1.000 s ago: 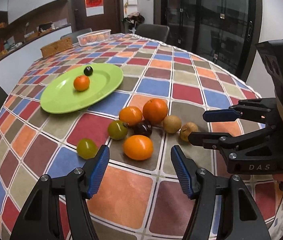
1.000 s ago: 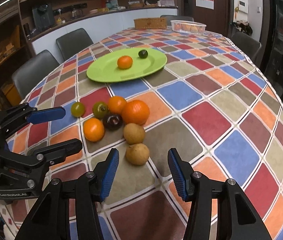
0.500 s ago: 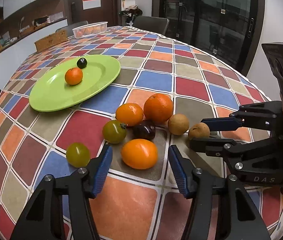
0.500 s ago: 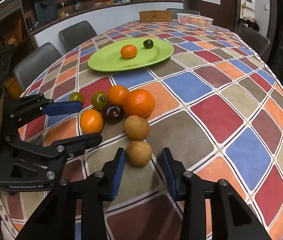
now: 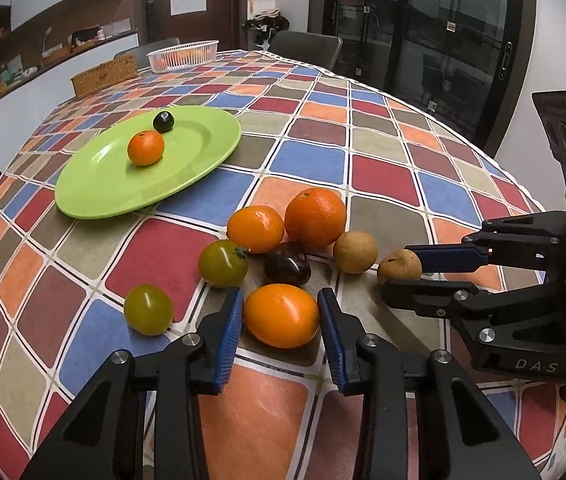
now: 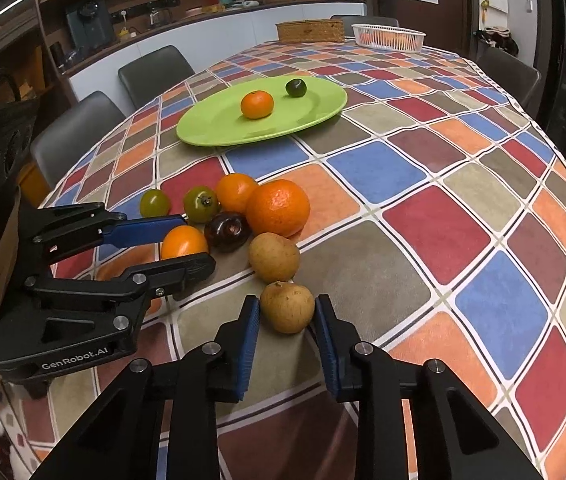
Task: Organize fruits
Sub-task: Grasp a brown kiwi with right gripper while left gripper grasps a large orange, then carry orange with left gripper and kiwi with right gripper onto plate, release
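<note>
A cluster of fruit lies on the checkered tablecloth. My left gripper (image 5: 279, 312) is open, its blue pads on either side of an orange tomato (image 5: 281, 315), close but with small gaps. My right gripper (image 6: 287, 312) is open around a brown round fruit (image 6: 287, 307), pads nearly touching it. A second brown fruit (image 6: 274, 257), a large orange (image 6: 278, 207), a smaller orange (image 6: 236, 192), a dark plum (image 6: 227, 230) and two green tomatoes (image 6: 201, 204) lie behind. The green plate (image 5: 103, 184) holds a small orange (image 5: 145, 147) and a dark fruit (image 5: 163, 121).
A white basket (image 5: 183, 55) and a wicker box (image 5: 103, 78) stand at the table's far end. Dark chairs (image 6: 151, 74) line the table's left side in the right wrist view. The table edge curves down close to both grippers.
Both grippers have moved forward and narrowed. The left now brackets the orange tomato and the right brackets the nearest brown fruit. No fruit has moved.
</note>
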